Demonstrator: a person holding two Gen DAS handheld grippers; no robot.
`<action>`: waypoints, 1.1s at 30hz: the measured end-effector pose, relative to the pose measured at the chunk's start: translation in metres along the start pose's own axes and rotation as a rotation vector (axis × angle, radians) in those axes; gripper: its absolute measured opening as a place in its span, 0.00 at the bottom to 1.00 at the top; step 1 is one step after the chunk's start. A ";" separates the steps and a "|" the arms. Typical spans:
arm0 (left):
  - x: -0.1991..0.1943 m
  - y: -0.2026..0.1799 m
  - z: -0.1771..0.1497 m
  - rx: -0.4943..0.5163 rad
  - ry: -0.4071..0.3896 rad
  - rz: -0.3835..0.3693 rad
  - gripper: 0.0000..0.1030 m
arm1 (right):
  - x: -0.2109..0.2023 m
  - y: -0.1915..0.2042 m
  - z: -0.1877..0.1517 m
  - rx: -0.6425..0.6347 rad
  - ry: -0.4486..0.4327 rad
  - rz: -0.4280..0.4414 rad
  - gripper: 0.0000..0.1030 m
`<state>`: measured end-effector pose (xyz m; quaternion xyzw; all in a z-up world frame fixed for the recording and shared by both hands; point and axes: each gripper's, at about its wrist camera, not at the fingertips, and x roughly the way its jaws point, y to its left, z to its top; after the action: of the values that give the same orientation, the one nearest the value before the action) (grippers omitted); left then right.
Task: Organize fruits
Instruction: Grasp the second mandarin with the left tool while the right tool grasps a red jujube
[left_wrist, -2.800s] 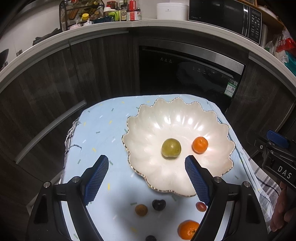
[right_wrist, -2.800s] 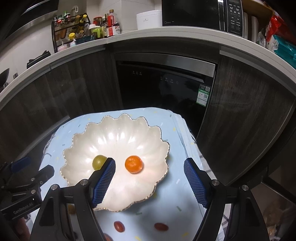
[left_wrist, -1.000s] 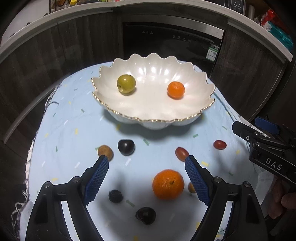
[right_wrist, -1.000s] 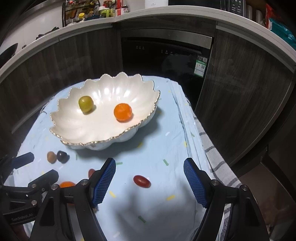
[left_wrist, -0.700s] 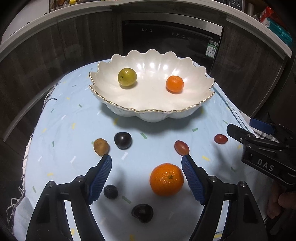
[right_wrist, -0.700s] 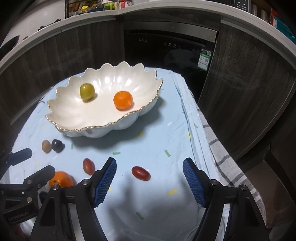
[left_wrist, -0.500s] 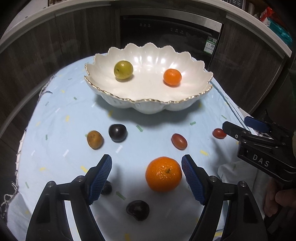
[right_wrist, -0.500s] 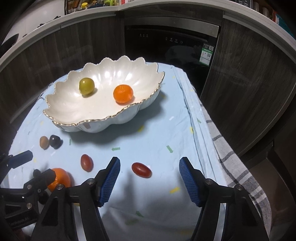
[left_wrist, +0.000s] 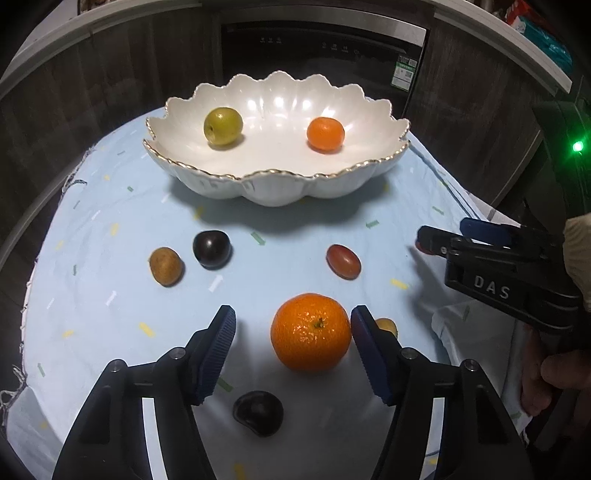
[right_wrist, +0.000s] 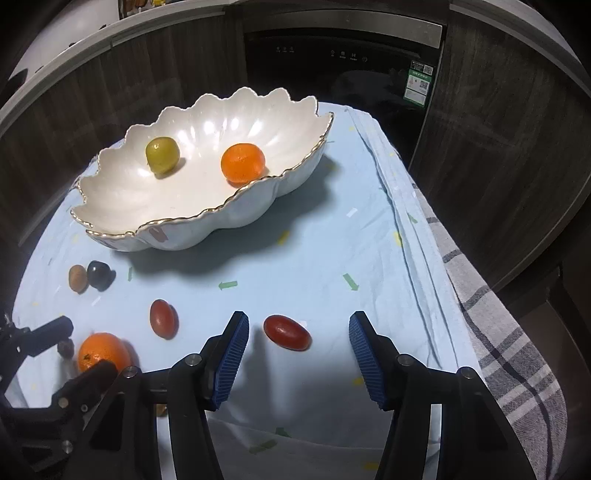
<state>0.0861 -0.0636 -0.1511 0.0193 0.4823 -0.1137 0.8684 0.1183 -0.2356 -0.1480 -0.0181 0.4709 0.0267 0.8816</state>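
Observation:
A big orange (left_wrist: 311, 331) lies on the light blue cloth between the closing jaws of my left gripper (left_wrist: 293, 332); the right pad is almost on it, the left pad stands apart. My right gripper (right_wrist: 299, 338) is closing around a red oval tomato (right_wrist: 286, 332), with gaps on both sides. A white scalloped bowl (left_wrist: 273, 184) behind holds a green fruit (left_wrist: 223, 125) and a small orange (left_wrist: 325, 134). Loose on the cloth are a second red tomato (left_wrist: 343, 261), a dark plum (left_wrist: 212, 249), a brown fruit (left_wrist: 166, 266) and a dark fruit (left_wrist: 258, 412).
Dark cabinets and an oven front (right_wrist: 343, 66) stand behind the small table. A checked towel (right_wrist: 498, 332) hangs off the table's right edge. In the left wrist view the right gripper (left_wrist: 491, 266) and a hand (left_wrist: 550, 380) sit at the right.
Both grippers have sunk toward the cloth and their jaws have narrowed. The big orange now sits between the left jaws and the red tomato between the right jaws.

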 end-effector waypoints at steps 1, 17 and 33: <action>0.000 0.000 0.000 0.002 0.000 0.000 0.62 | 0.002 0.001 0.000 -0.001 0.003 0.001 0.56; 0.008 -0.006 -0.005 0.020 0.022 -0.051 0.45 | 0.017 0.005 -0.003 -0.011 0.058 0.022 0.30; 0.004 0.001 0.000 -0.005 0.017 -0.038 0.44 | 0.010 0.005 -0.001 -0.006 0.044 0.042 0.28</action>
<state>0.0883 -0.0635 -0.1546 0.0089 0.4901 -0.1289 0.8620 0.1224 -0.2300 -0.1568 -0.0115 0.4905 0.0465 0.8701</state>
